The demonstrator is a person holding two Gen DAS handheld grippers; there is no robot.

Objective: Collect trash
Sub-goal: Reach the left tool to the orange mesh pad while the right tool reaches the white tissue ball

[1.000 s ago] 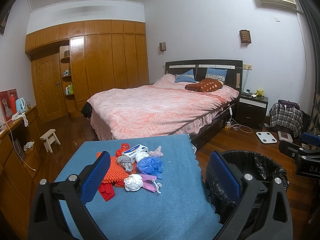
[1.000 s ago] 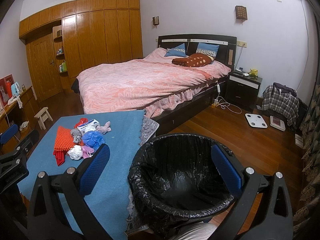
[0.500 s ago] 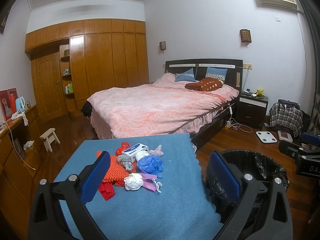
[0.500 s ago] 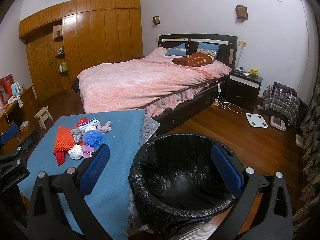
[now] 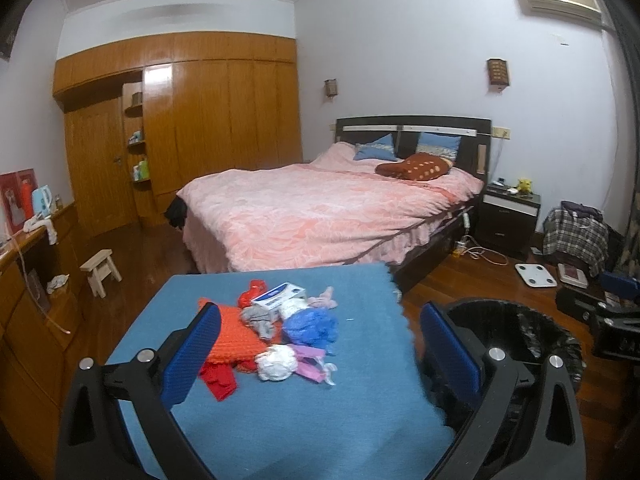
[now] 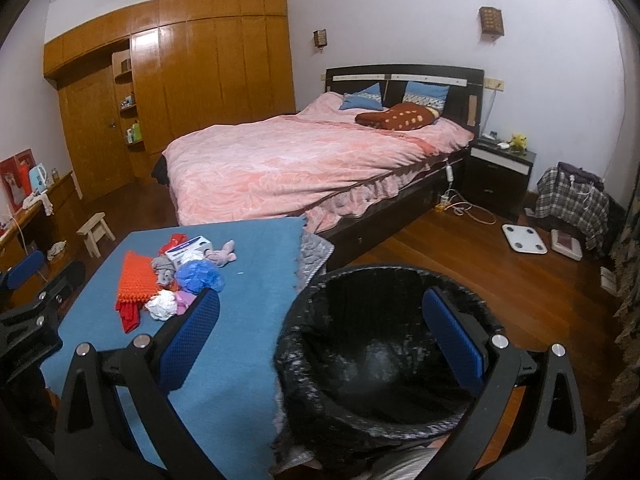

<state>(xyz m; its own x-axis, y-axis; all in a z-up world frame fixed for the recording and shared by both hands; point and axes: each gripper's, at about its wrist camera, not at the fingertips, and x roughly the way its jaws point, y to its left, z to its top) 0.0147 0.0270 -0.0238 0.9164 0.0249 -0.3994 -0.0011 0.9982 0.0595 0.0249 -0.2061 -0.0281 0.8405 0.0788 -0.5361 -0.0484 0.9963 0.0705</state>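
Observation:
A heap of trash lies on the blue table (image 5: 280,420): a crumpled white paper ball (image 5: 276,364), a blue plastic bag (image 5: 310,326), a white and blue box (image 5: 278,294), grey and pink scraps, a pink mask and an orange knitted cloth (image 5: 232,338). My left gripper (image 5: 320,350) hangs open just short of the heap, holding nothing. My right gripper (image 6: 320,338) is open and empty above the near rim of the black-lined bin (image 6: 380,360), which stands right of the table. The heap (image 6: 180,276) shows left of it.
A pink bed (image 5: 320,208) fills the room behind the table. A small wooden stool (image 5: 100,266) and a sideboard (image 5: 24,280) stand on the left. A scale (image 6: 524,238), cables and a plaid bag (image 6: 572,196) lie on the wooden floor at right.
Both views have drifted a touch leftward. The trash has not moved and both grippers stay open.

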